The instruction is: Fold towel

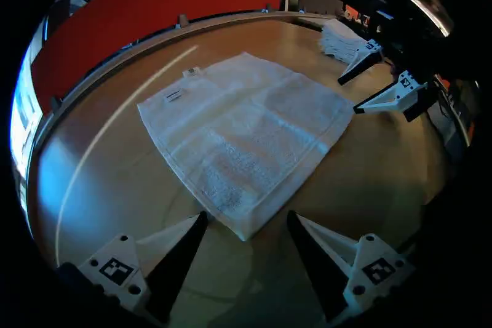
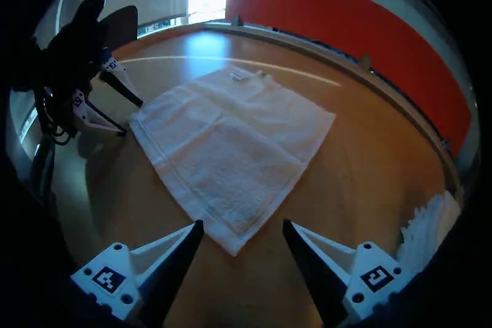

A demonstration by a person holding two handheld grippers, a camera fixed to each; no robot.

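Note:
A white towel (image 1: 246,131) lies flat and spread out on the wooden table (image 1: 111,162), two small labels at its far edge. My left gripper (image 1: 246,223) stands open, its black fingertips on either side of the towel's near corner. Farther off across the towel, the right gripper (image 1: 353,94) shows open at the towel's right edge. In the right gripper view the same towel (image 2: 227,149) lies ahead, and my right gripper (image 2: 243,229) is open around its near corner. The left gripper (image 2: 126,120) sits open at the towel's left corner, held by a dark-gloved hand (image 2: 77,51).
A stack of folded white towels (image 1: 344,39) rests at the table's far right, also seen as white cloth (image 2: 430,229) at the right. A raised rim (image 2: 369,76) and an orange wall (image 1: 160,2) bound the far side of the table.

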